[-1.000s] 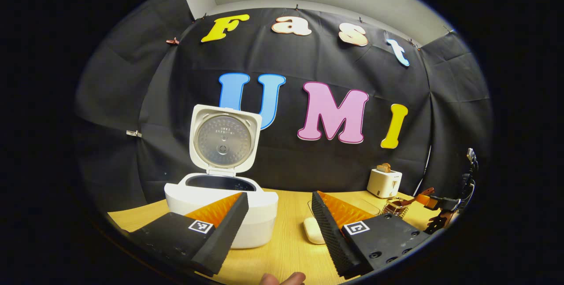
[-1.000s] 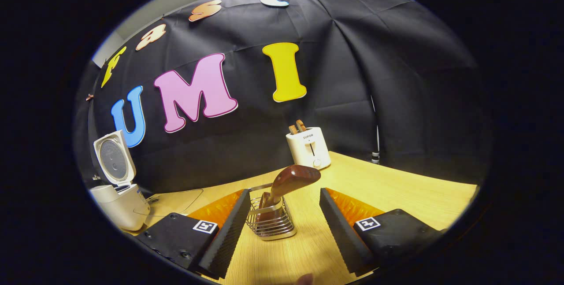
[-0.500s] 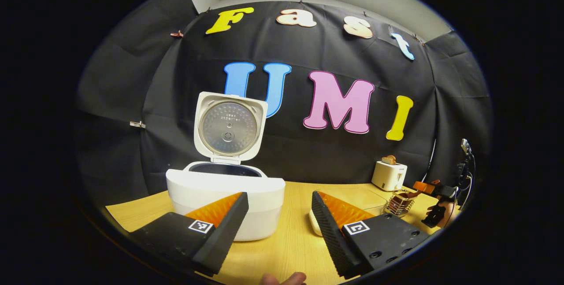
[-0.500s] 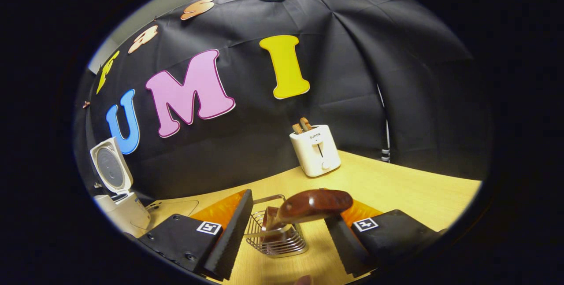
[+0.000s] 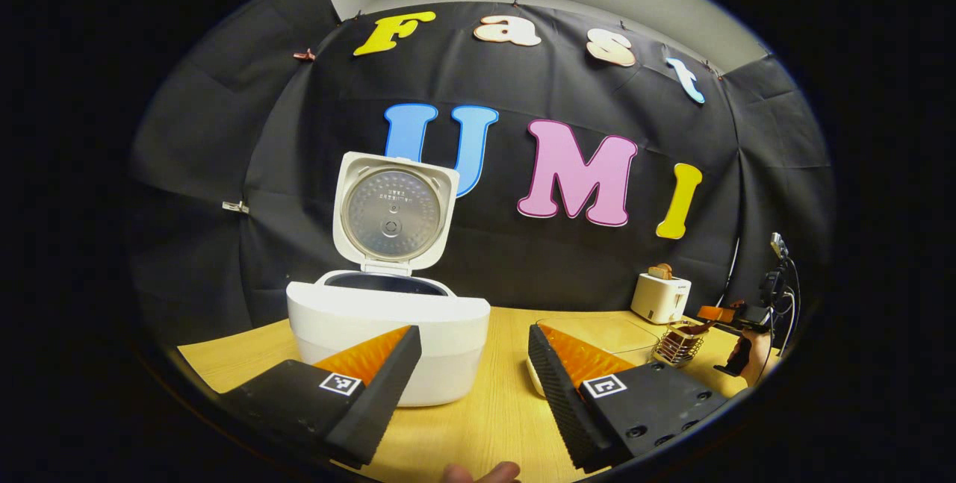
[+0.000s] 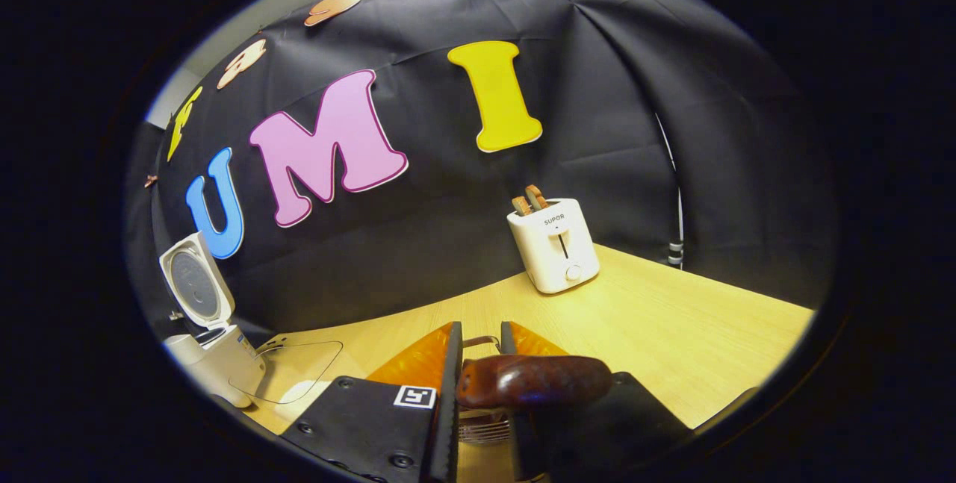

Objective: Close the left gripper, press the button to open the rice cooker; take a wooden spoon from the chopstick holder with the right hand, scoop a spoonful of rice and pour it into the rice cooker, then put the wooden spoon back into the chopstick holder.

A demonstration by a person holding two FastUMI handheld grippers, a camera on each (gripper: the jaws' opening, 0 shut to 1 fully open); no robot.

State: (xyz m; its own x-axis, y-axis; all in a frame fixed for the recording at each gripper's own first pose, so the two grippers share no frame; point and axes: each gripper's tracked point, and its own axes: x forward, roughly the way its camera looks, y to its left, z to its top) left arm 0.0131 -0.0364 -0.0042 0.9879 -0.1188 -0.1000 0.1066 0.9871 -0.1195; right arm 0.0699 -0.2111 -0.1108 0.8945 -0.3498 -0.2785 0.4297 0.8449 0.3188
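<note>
The white rice cooker (image 5: 388,330) stands with its lid (image 5: 393,213) raised, just beyond my left gripper (image 5: 474,334), which is open and holds nothing. At the far right of the left gripper view, the right gripper (image 5: 721,314) hovers over the wire chopstick holder (image 5: 678,345). In the right gripper view, my right gripper (image 6: 480,334) has its fingers drawn close on the dark wooden spoon (image 6: 534,381), whose bowl end sticks out to the right. The chopstick holder (image 6: 482,431) peeks out below between the fingers. The cooker (image 6: 216,363) is far left.
A white toaster (image 6: 556,248) with bread in it stands at the back by the wall, also seen as the toaster (image 5: 661,298). A clear tray (image 6: 291,371) lies beside the cooker. A small white container (image 5: 532,384) sits half hidden behind my left gripper's right finger.
The right gripper went forward over the holder and its fingers closed from wide apart onto the spoon. The left gripper drifted slightly and stays open.
</note>
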